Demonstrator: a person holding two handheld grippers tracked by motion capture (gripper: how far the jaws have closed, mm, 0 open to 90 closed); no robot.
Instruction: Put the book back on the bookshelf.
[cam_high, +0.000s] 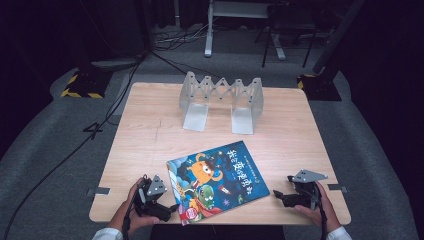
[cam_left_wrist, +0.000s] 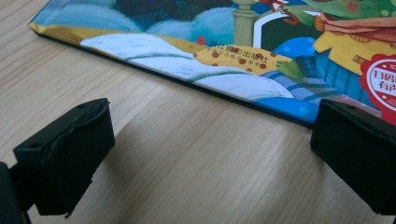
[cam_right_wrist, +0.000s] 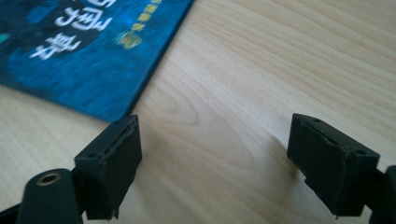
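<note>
- The tabletop (cam_high: 150, 135), pale wood grain, carries everything here and sits lit against a dark floor with cables trailing behind it.
- At the far side of the tabletop stands a grey expanding book rack (cam_high: 221, 100), upright, its two end plates joined by a zigzag lattice. Nothing stands between its plates.
- The picture book (cam_high: 217, 181) lies flat near your edge of the tabletop, cover up, turned at an angle, well apart from the rack. Its cover is dark blue with an orange cartoon creature, a green one below it, and yellow lettering.
- Your left forearm comes in from the bottom edge, white cuff showing, with the hand wrapped around the left hand-held gripper (cam_high: 172, 206), which lies low and points toward the book's lower-left corner.
- In the left gripper view the jaws stand wide apart with bare wood between them; the book's edge runs just ahead, and the right-hand jaw sits close to that edge. It grips nothing.
- Your right hand holds the right hand-held gripper (cam_high: 277, 196) just beside the book's right edge, pointing toward it across the tabletop.
- In the right gripper view its jaws are spread wide over bare wood, the book's corner just beyond the left-hand jaw. It holds nothing.
</note>
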